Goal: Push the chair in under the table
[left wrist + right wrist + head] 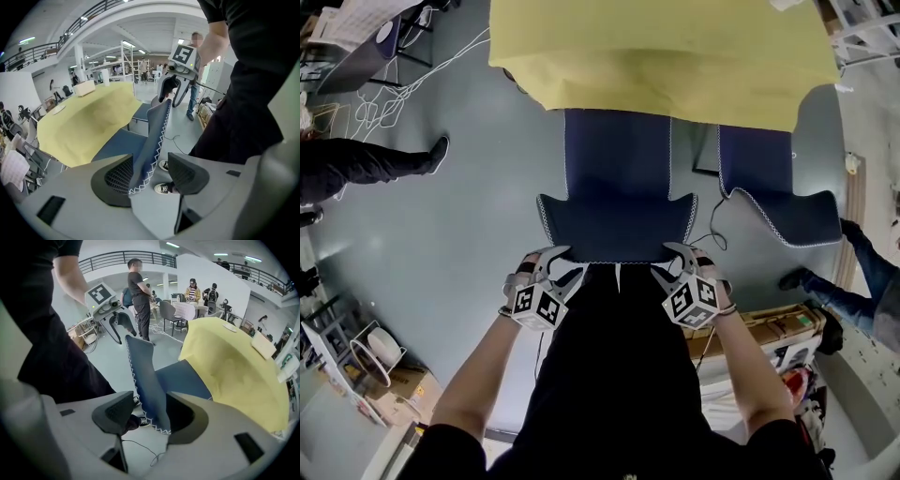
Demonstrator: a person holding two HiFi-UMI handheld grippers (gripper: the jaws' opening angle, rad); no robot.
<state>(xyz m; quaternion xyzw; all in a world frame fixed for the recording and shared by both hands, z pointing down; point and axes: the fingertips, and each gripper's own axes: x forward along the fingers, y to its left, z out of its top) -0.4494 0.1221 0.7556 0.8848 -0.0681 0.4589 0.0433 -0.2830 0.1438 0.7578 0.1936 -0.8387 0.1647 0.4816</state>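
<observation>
Chair (617, 155) — dark blue fabric, every edge trimmed in white zigzag stitching. It is standing on the smooth grey floor (441, 253) with the front of its seat reaching under the table (675, 56). Its backrest (617, 225), a thin curved panel flaring into a wing at each upper corner, is sitting outside the table edge, nearest the person.

The table is wearing a matt yellow cloth that is hanging over the rim in soft folds.

Left gripper (555, 267) — pale grey moulded plastic, carrying a cube of black-and-white square markers. It is straddling the backrest's left upper corner and pointing steeply down. Its jaws are standing wide apart. The stitched edge is passing between them, lying against one dark ribbed pad (117, 176) and leaving open floor showing before the other, so nothing is being clamped.

Right gripper (672, 265), of the same make and finish, is straddling the right upper corner. Its jaws are likewise gaping, with the fabric panel running close along one dark pad (187, 416) and standing clear of the opposite one.

A second chair (769, 187) in the same blue fabric and stitching is standing just beside the first, to its right, also partly under the cloth.

White cables (394, 84) are trailing in loops across the floor at the far upper left.
</observation>
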